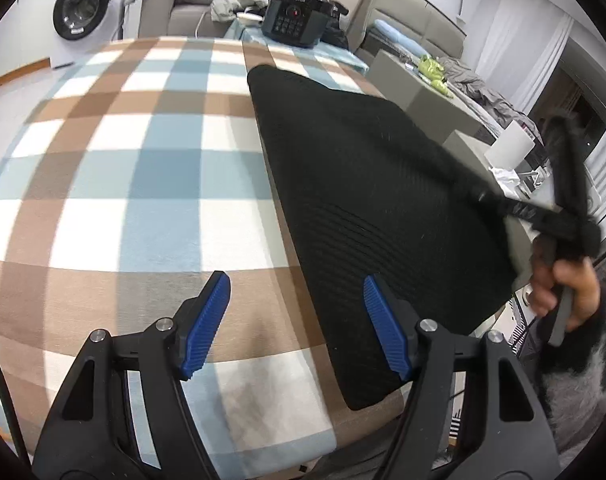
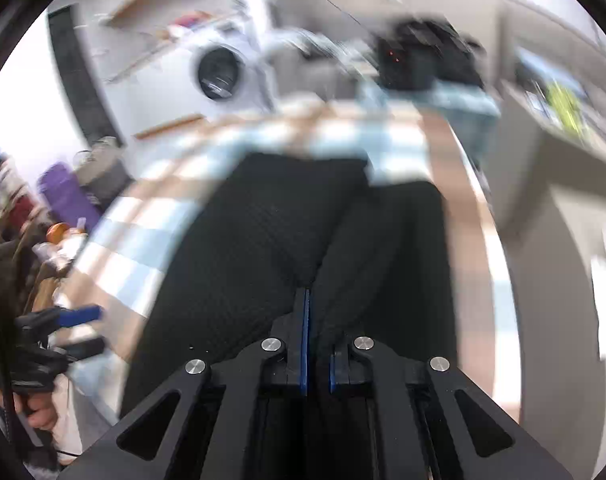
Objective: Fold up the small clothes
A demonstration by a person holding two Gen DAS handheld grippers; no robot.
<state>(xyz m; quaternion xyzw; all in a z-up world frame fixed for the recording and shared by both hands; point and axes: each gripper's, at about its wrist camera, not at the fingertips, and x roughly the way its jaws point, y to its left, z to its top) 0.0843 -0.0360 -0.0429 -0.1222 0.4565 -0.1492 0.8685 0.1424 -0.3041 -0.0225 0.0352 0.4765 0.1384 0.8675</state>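
Note:
A small black ribbed garment [image 1: 363, 184] lies on the checked tablecloth [image 1: 135, 176], on the table's right half. My left gripper [image 1: 295, 320] is open and empty above the cloth, with its right finger over the garment's near left edge. My right gripper [image 2: 307, 300] is shut on the garment [image 2: 255, 240], pinching a fold of it and holding that edge up off the table. In the left wrist view it [image 1: 515, 210] shows at the right, gripping the garment's right edge. The right wrist view is blurred by motion.
A black appliance [image 1: 295, 16] stands at the table's far end. A washing machine [image 1: 83, 8] is at the back left, a sofa [image 1: 415, 36] with clothes and a white roll [image 1: 509, 146] at the right. Cluttered shelves [image 2: 43, 208] lie left of the table.

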